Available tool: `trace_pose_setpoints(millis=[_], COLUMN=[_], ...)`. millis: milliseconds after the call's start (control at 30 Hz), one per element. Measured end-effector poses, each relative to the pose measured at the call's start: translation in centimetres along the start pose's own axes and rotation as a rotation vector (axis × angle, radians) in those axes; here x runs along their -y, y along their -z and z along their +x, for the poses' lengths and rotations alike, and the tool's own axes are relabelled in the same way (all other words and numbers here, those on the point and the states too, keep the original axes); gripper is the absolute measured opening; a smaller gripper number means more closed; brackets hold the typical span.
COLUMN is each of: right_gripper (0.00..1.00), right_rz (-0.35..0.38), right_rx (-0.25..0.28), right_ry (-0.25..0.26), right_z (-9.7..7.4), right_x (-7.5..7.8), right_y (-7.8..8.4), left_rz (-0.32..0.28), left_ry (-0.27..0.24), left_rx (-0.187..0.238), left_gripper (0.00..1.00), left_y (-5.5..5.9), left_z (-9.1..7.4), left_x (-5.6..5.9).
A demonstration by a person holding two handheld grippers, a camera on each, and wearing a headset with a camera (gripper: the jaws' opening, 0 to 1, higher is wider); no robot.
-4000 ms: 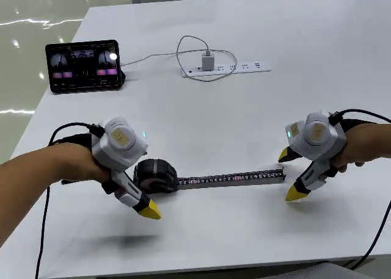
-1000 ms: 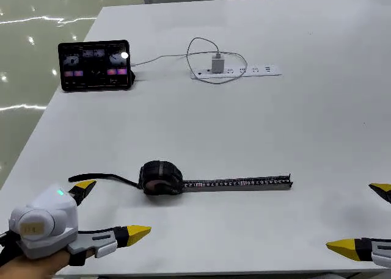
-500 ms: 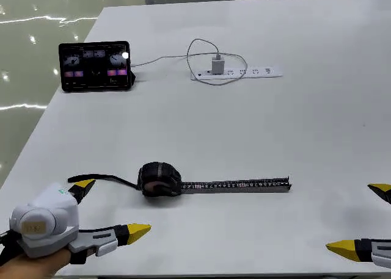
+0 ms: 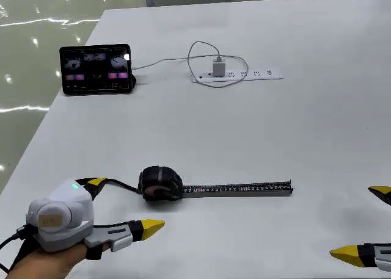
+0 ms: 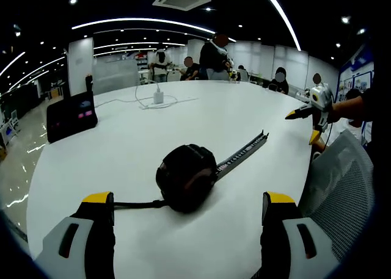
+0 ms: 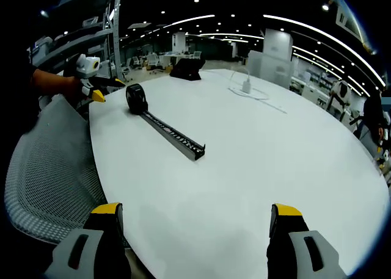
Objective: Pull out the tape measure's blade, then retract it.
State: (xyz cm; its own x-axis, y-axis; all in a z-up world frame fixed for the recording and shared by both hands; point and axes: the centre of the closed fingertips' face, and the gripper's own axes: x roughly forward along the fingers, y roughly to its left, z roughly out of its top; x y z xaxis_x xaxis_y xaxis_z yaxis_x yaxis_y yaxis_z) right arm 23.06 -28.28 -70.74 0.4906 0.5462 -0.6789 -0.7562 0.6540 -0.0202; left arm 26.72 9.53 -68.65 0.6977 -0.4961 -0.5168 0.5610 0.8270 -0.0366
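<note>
Left tool (image 4: 125, 204): jaws spread wide, nothing between them in contact. It is held in a hand (image 4: 43, 264) at the near left edge of the surface (image 4: 275, 126), yellow tips pointing right towards the tape measure (image 4: 160, 183). In the left gripper view the black case lies ahead and roughly midway between the two jaws, apart from both.

Right tool (image 4: 357, 221): jaws likewise spread wide and empty. It sits at the near right edge of the surface, tips pointing left, well apart from the tape measure. In the right gripper view the free end of the blade (image 4: 238, 188) lies ahead of the jaws, clear of them.

Tape measure: the round black case rests on the surface near the front edge, left of centre. The blade is drawn out and lies flat, running right from the case in a straight line; its end hook rests on the surface. A black strap (image 4: 119, 184) trails left from the case, ending beside the far tip of the left tool; contact there cannot be determined.

Farther back: a tablet (image 4: 98, 69) stands propped at the left edge, screen lit. A white power strip (image 4: 244, 74) lies centre-rear, with a charger (image 4: 218, 66) plugged in and a white cable (image 4: 204, 47) looped around it, running on to the tablet.
</note>
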Motion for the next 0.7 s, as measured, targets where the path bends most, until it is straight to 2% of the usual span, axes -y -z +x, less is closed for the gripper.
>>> trace_pose_setpoints(millis=[33, 233, 300, 367, 433, 467, 533, 700], right_gripper=[0.99, 0.99, 0.99, 0.99, 0.99, 0.99, 0.99, 0.99], right_rz=[-0.005, -0.053, -0.095, -0.110, -0.121, -0.129, -0.146, -0.190], right_rx=[-0.001, -0.018, -0.034, -0.053, -0.064, -0.068, -0.076, -0.093], right_ry=[-0.004, -0.040, -0.053, -0.066, -0.080, -0.083, -0.092, -0.112], right_z=[0.0, 0.0, 0.0, 0.1, 0.2, 0.3, 0.4, 0.6], right_x=[0.0, 0.1, 0.3, 0.3, 0.5, 0.5, 0.7, 0.9], right_y=[-0.2, -1.1, -1.3, -1.4, -1.7, -1.8, -2.2, -2.9], left_rz=[-0.001, -0.036, -0.066, -0.064, -0.064, -0.063, -0.062, -0.072], left_ry=[-0.011, -0.015, -0.018, -0.052, -0.061, -0.069, -0.085, -0.085], left_rx=[-0.011, 0.018, 0.030, 0.018, 0.025, 0.025, -0.005, 0.001], left_gripper=[0.99, 0.99, 0.99, 0.99, 0.99, 0.99, 0.99, 0.99], left_y=[0.0, -1.5, -2.0, -2.1, -2.5, -2.6, -2.3, -2.6], left_z=[0.2, 0.9, 1.2, 1.5, 1.9, 2.0, 2.3, 2.9], left_x=[0.0, 0.7, 0.9, 0.6, 1.0, 1.0, 1.0, 1.5])
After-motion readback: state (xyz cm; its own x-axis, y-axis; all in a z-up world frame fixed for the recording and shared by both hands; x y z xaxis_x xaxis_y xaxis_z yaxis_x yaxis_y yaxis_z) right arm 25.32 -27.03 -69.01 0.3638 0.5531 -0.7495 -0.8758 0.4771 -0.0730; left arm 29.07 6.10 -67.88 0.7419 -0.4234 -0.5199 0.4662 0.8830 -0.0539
